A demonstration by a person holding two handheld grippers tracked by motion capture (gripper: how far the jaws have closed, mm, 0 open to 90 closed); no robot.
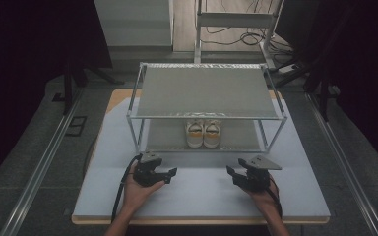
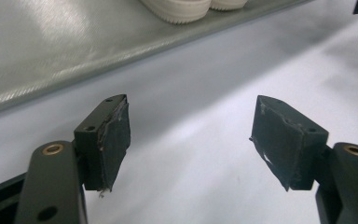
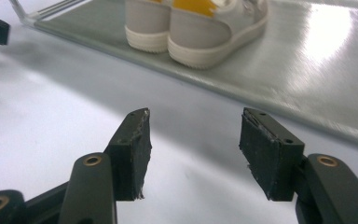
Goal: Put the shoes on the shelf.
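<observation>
High view: left gripper (image 1: 170,175) and right gripper (image 1: 232,176) hover open and empty over the bench (image 1: 202,196), shoes (image 1: 203,133) just ahead on the rack (image 1: 206,91).

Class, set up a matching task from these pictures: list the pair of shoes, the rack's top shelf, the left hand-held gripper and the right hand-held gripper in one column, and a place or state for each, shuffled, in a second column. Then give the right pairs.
Column one:
1. pair of shoes
2. top shelf
3. left hand-held gripper
4. right hand-held gripper

Column two:
A. bare, with nothing on it
B. jaws open, on the table's right side in the high view
C. on the rack's lower shelf, heels toward the person
D. jaws open, on the table's left side in the high view

Pairs: 1-C, 2-A, 3-D, 4-B
</observation>
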